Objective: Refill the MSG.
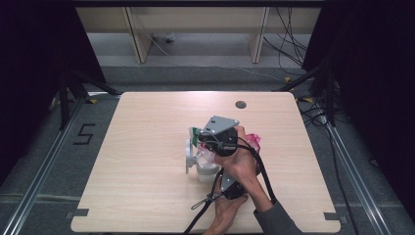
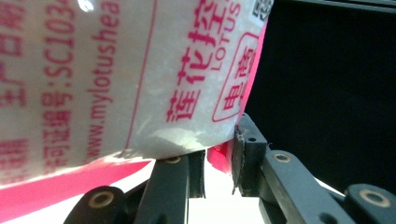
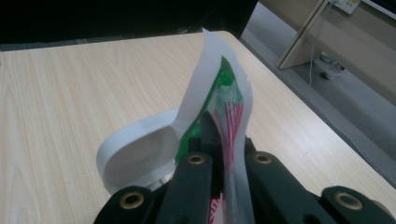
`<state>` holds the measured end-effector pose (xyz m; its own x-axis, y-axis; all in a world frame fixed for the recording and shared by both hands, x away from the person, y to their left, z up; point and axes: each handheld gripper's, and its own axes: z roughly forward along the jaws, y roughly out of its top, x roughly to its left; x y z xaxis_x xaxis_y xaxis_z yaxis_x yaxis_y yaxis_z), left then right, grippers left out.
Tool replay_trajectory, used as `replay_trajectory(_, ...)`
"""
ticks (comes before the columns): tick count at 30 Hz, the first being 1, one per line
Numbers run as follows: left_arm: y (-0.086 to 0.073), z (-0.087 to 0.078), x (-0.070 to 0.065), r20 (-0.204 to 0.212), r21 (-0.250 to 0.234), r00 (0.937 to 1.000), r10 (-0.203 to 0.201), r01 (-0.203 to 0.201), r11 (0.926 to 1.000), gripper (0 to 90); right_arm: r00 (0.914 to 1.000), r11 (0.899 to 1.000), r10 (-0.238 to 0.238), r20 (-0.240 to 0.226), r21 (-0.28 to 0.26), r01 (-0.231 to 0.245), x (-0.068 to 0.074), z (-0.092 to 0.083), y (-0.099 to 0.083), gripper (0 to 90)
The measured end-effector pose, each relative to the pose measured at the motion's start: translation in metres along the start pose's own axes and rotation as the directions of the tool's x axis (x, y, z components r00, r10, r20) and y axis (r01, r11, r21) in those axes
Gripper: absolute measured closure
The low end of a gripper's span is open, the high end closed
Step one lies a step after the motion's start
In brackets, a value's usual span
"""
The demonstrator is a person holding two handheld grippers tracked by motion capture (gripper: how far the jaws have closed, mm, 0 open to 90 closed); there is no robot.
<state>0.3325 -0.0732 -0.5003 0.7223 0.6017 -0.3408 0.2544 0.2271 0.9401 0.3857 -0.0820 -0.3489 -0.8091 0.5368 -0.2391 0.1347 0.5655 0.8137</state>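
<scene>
A plastic bag (image 1: 253,142), white with pink print and a green top edge, is held up over the middle of the table between both grippers. My right gripper (image 3: 223,140) is shut on the bag's (image 3: 229,100) green and pink top edge; from above it (image 1: 201,141) shows under its grey plate, pointing left. My left gripper (image 2: 218,163) has the pink bottom corner of the bag (image 2: 140,79) pinched between its jaws; its body (image 1: 230,188) lies under the right hand. A white round container (image 1: 200,169) (image 3: 140,154) stands just beyond the right jaws.
The wooden table (image 1: 147,147) has a round cable hole (image 1: 240,104) near its far edge. Black curtains hang on both sides, and cables lie on the floor at the right. Wooden furniture legs stand behind the table.
</scene>
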Motion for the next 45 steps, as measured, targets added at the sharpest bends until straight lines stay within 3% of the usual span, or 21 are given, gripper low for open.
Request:
replay_trajectory(2, -0.0001, 0.0001, 0.0001, 0.004, -0.001, 1.0000, 0.002, -0.002, 1.0000, 76.6, 0.9999, 1.000, -0.012, -0.003, -0.001, 0.012, -0.0003, 0.0002, 0.0003, 90.0)
replay_trajectory(3, 0.0012, -0.0046, 0.0066, -0.003, 0.076, 0.9962, 0.087, -0.086, 0.9934, 76.6, 0.9999, 1.000, -0.017, 0.000, -0.006, 0.017, -0.0010, 0.0001, 0.0004, 90.0)
replay_trajectory(4, 0.0019, -0.0056, 0.0089, -0.012, 0.099, 0.9928, 0.119, -0.117, 0.9882, 76.6, 0.9999, 1.000, -0.011, -0.001, -0.005, 0.011, -0.0011, -0.0002, 0.0002, 90.0)
replay_trajectory(5, 0.0002, -0.0002, 0.0016, -0.005, 0.007, 0.9999, 0.015, -0.015, 0.9999, 76.7, 0.9999, 1.000, 0.011, -0.007, 0.001, -0.011, 0.0000, -0.0008, 0.0001, 90.0)
replay_trajectory(7, 0.0002, -0.0003, 0.0016, -0.005, 0.006, 0.9998, 0.018, -0.018, 0.9998, 76.6, 1.0000, 1.000, -0.003, 0.001, -0.007, 0.003, -0.0005, -0.0005, 0.0002, 90.0)
replay_trajectory(8, 0.0013, -0.0044, 0.0071, -0.012, 0.073, 0.9955, 0.094, -0.093, 0.9930, 76.6, 1.0000, 1.000, 0.000, -0.001, -0.003, 0.000, -0.0003, -0.0007, 0.0001, 90.0)
replay_trajectory(9, 0.0018, -0.0054, 0.0087, -0.012, 0.096, 0.9931, 0.116, -0.115, 0.9888, 76.7, 1.0000, 1.000, 0.002, -0.002, -0.004, -0.002, -0.0004, -0.0007, 0.0000, 90.0)
replay_trajectory(10, 0.0018, -0.0055, 0.0085, -0.011, 0.093, 0.9934, 0.114, -0.113, 0.9893, 76.7, 0.9999, 1.000, 0.011, -0.005, 0.000, -0.011, -0.0001, -0.0009, 0.0001, 90.0)
replay_trajectory(11, 0.0001, -0.0002, 0.0015, -0.007, 0.005, 0.9999, 0.014, -0.014, 0.9999, 76.6, 1.0000, 1.000, 0.002, 0.000, -0.004, -0.002, -0.0002, -0.0004, 0.0001, 90.0)
replay_trajectory(12, 0.0001, -0.0002, 0.0015, -0.006, 0.004, 0.9998, 0.016, -0.016, 0.9999, 76.7, 1.0000, 1.000, -0.003, 0.001, -0.002, 0.003, 0.0000, -0.0004, 0.0001, 90.0)
replay_trajectory(13, 0.0015, -0.0051, 0.0080, -0.013, 0.084, 0.9941, 0.108, -0.107, 0.9908, 76.7, 0.9998, 1.000, -0.018, -0.003, -0.007, 0.018, -0.0009, -0.0001, 0.0004, 90.0)
replay_trajectory(14, 0.0017, -0.0056, 0.0088, -0.012, 0.096, 0.9930, 0.118, -0.116, 0.9886, 76.7, 0.9999, 1.000, -0.017, -0.002, -0.008, 0.017, -0.0012, -0.0002, 0.0004, 90.0)
replay_trajectory(15, 0.0016, -0.0054, 0.0084, -0.012, 0.091, 0.9936, 0.112, -0.111, 0.9897, 76.7, 0.9999, 1.000, -0.016, -0.003, -0.008, 0.016, -0.0012, -0.0001, 0.0003, 90.0)
replay_trajectory(16, 0.0003, -0.0015, 0.0030, -0.008, 0.023, 0.9993, 0.035, -0.035, 0.9991, 76.7, 0.9999, 1.000, -0.013, -0.002, -0.008, 0.013, -0.0010, -0.0001, 0.0003, 90.0)
replay_trajectory(17, 0.0001, -0.0003, 0.0015, -0.006, 0.004, 0.9999, 0.015, -0.015, 0.9999, 76.6, 0.9999, 1.000, -0.012, 0.000, -0.005, 0.012, -0.0005, -0.0003, 0.0003, 90.0)
replay_trajectory(18, 0.0014, -0.0051, 0.0079, -0.013, 0.082, 0.9942, 0.106, -0.105, 0.9911, 76.7, 0.9998, 1.000, -0.018, -0.004, -0.006, 0.018, -0.0008, 0.0000, 0.0004, 90.0)
replay_trajectory(19, 0.0014, -0.0054, 0.0085, -0.013, 0.092, 0.9933, 0.115, -0.113, 0.9893, 76.7, 0.9999, 1.000, -0.015, -0.002, -0.010, 0.015, -0.0010, -0.0001, 0.0004, 90.0)
replay_trajectory(30, 0.0011, -0.0050, 0.0079, -0.014, 0.082, 0.9944, 0.105, -0.104, 0.9912, 76.7, 1.0000, 1.000, 0.005, -0.005, -0.003, -0.005, 0.0001, -0.0011, 0.0002, 90.0)
replay_trajectory(41, 0.0016, -0.0057, 0.0084, -0.014, 0.087, 0.9940, 0.108, -0.107, 0.9905, 76.7, 0.9999, 1.000, -0.014, -0.005, -0.010, 0.014, -0.0004, -0.0008, 0.0008, 90.0)
replay_trajectory(42, 0.0000, -0.0010, 0.0021, -0.008, 0.010, 0.9998, 0.018, -0.018, 0.9998, 76.7, 1.0000, 1.000, -0.006, -0.007, -0.003, 0.006, 0.0003, -0.0007, 0.0006, 90.0)
replay_trajectory(45, -0.0003, -0.0008, 0.0015, -0.017, 0.001, 0.9998, 0.009, -0.009, 1.0000, 76.6, 0.9999, 1.000, -0.009, -0.006, 0.000, 0.009, 0.0013, 0.0005, 0.0005, 90.0)
